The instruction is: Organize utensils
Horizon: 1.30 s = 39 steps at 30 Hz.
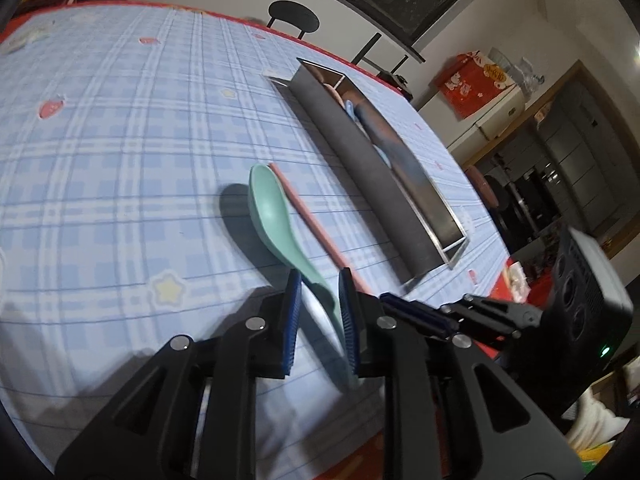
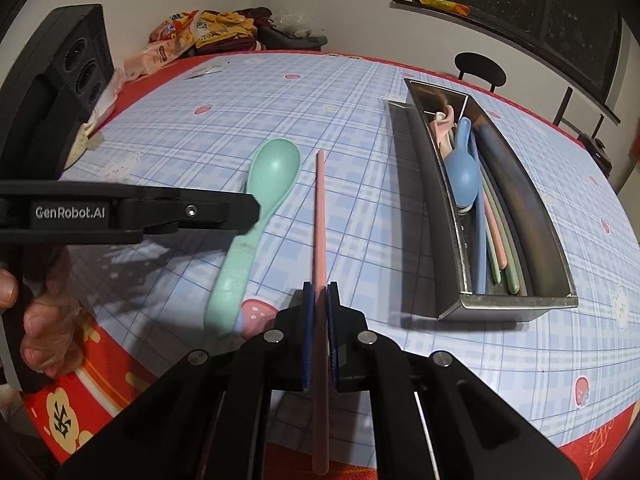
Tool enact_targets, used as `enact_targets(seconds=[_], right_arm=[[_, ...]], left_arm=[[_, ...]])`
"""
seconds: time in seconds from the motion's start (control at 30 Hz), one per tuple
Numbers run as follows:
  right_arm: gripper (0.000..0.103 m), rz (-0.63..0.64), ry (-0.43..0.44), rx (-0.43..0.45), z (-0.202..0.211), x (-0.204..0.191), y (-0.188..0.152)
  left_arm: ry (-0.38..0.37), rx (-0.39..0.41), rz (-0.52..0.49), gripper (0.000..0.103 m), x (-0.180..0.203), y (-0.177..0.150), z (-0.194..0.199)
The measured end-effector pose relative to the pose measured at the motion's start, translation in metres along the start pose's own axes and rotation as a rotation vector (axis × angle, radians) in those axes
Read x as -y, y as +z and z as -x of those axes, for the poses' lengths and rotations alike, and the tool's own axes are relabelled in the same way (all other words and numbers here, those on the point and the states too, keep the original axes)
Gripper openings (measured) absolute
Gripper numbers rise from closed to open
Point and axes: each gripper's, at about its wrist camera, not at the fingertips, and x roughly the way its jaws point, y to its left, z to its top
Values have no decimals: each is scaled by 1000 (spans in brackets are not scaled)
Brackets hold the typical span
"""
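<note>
Left claw (image 2: 240,216), "GenRobot.AI" lettering, around green spoon (image 2: 276,168) handle.

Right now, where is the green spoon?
The mint-green plastic spoon lies on the blue checked tablecloth, left of the pink chopstick, its handle between the left gripper fingers.

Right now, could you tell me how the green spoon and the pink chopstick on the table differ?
The green spoon has a wide oval bowl; the pink chopstick is a thin straight rod. The left claw straddles the spoon's handle with a gap showing, while the right claw is shut on the chopstick. Both lie side by side outside the metal tray.
</note>
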Motion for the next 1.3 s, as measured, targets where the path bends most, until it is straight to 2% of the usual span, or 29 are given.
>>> enact_targets(seconds=[0.17,0.4,0.53,0.83,0.93,1.13,1.3], right_arm=[[7,-11,26,10,1,3,-2],[8,-30,56,15,1,8,-2],[8,-33,60,16,2,8,-4],[9,-7,15,10,-1,-1,0],[10,4,-3,8,-3,-4,3],[7,34,-31,18,-4,-10,3],[6,22,-22,58,4,-8,-2]], left_arm=[[15,-36,5,22,4,-4,-13],[49,-18,-13,20,11,-8,-12],[81,24,-21,11,10,-10,-5],[83,115,-26,11,-2,-16,22],[51,158,-3,11,-7,-21,31],[79,239,-37,11,-3,-31,46],[94,252,-57,11,2,-35,50]])
